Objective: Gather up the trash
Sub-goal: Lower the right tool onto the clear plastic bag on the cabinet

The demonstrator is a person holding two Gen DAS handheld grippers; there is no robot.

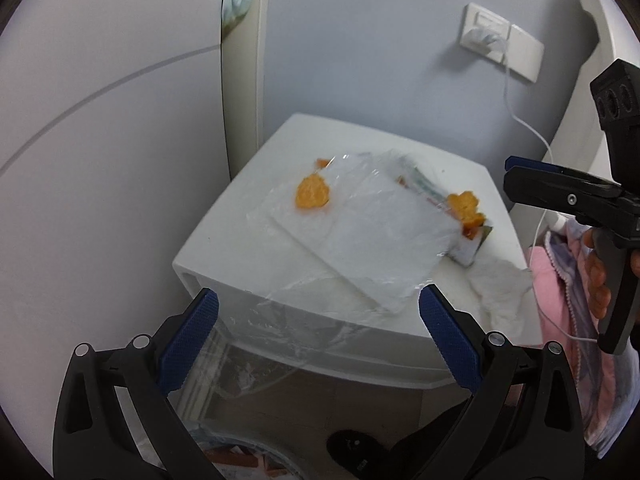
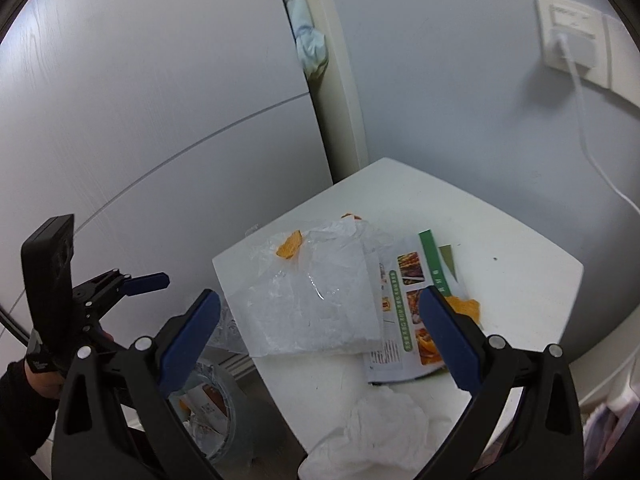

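While both grippers gape empty, right wrist alone shows leaflet print, binned scraps.

Both views are evenly lit by soft, cool indoor light, fairly dim. The white wall socket casts a blurred shadow leftward on the grey wall. Small glints sit on the crumpled clear plastic sheet on the white worktop. Fisheye curvature bends straight lines, and black vignetting fills every corner. Detail is slightly soft throughout.
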